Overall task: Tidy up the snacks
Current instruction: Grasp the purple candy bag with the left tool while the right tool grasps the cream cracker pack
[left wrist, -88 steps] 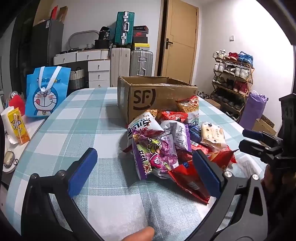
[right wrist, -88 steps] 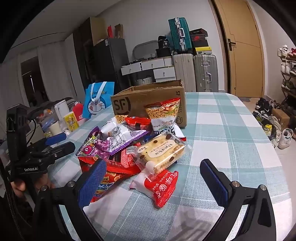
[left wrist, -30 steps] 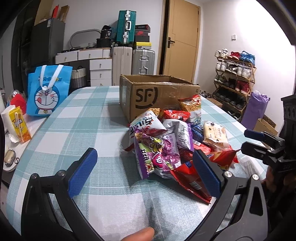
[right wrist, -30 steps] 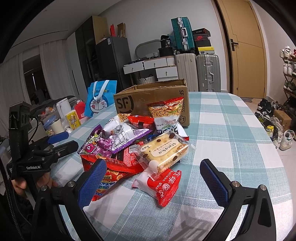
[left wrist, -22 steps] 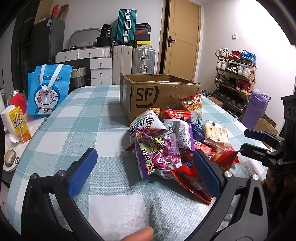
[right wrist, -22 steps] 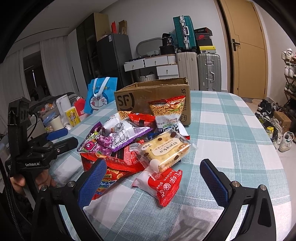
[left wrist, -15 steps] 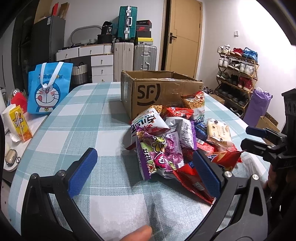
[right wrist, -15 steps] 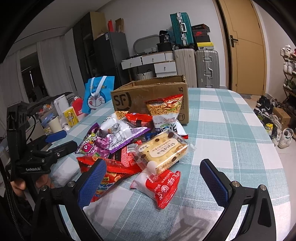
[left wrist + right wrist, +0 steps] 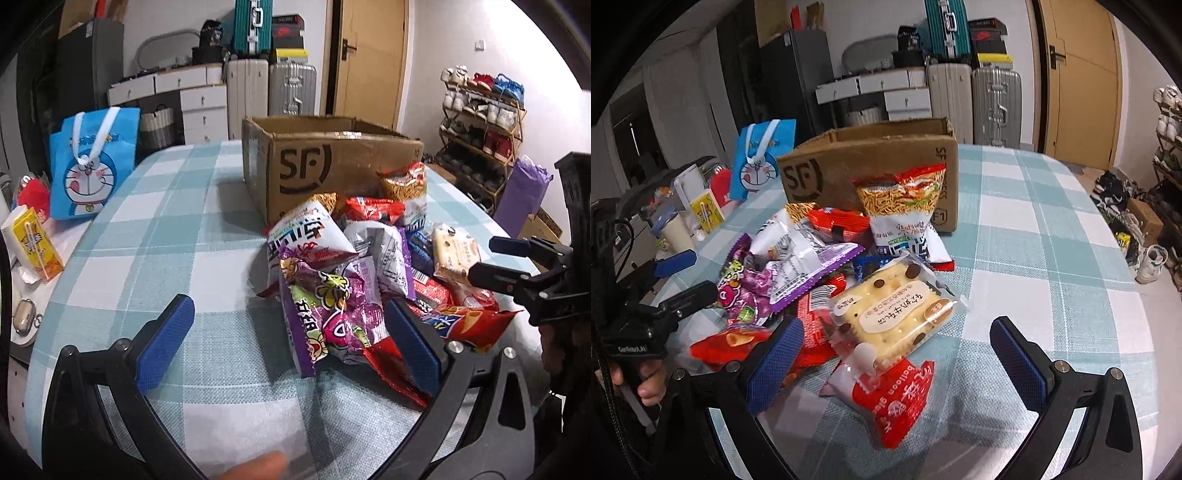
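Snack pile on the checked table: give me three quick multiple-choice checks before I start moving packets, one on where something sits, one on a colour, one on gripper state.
1. Where does the noodle snack packet stand?
A. Inside the cardboard box
B. Leaning against the outside of the cardboard box
C. Beside the blue cartoon bag

2. What colour is the packet nearest the right gripper, under the cream biscuit pack?
A. Red
B. Green
C. Yellow

3. What state is the left gripper in?
A. Shut on the purple candy packet
B. Shut on nothing
C. Open, holding nothing

Answers:
1. B, it props upright against the box's front wall in the right wrist view.
2. A, the red packet lies partly under the biscuit pack.
3. C, its blue pads stand wide apart, with the purple candy packet lying on the table.
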Available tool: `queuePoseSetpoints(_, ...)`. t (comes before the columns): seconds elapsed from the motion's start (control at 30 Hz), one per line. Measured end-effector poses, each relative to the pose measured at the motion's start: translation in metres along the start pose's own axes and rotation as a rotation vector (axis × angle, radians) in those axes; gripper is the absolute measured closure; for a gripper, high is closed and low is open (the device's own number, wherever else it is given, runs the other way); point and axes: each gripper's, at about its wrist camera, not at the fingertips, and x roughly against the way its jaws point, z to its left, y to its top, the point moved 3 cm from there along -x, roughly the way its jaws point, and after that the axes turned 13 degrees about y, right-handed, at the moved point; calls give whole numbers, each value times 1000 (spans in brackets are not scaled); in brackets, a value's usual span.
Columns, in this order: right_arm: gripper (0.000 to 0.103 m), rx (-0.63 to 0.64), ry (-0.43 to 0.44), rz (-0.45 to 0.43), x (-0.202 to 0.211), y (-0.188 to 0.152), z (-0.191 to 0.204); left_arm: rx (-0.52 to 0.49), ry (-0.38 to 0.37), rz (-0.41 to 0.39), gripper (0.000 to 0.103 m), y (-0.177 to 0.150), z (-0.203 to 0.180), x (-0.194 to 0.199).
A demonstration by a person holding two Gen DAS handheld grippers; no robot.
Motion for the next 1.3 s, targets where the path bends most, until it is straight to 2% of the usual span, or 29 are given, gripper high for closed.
queuePoseSetpoints(0.13,1,-15,-4,14,-9,4,-6,26,-16,36,1,3,2,-12)
queuePoseSetpoints(0.2,1,-12,3,23,-12,5,-8,41,-40,57,12,4,3,-18)
queuePoseSetpoints(0.37,1,23,-3,48,-16,7,-8,52,-81,115,29,5,1,-34)
queuePoseSetpoints(0.5,1,30,-2,57,-17,7,-9,30,-104,159,35,1,-7,-43)
queuePoseSetpoints(0.53,1,28,1,58,-17,7,-10,31,-107,163,38,1,-8,-45)
queuePoseSetpoints(0.6,1,17,7,59,-19,8,-13,42,-132,165,52,-1,-9,-45)
queuePoseSetpoints(0.67,1,15,15,70,-21,9,-13,46,-161,167,61,-1,-11,-45)
queuePoseSetpoints(0.77,1,36,0,71,-23,11,-12,37,-160,151,67,0,-15,-42)
queuePoseSetpoints(1.17,1,158,18,137,-35,16,-5,66,-185,113,68,3,-3,-25)
queuePoseSetpoints(1.3,11,182,41,157,-38,18,-4,68,-188,104,68,3,2,-19)
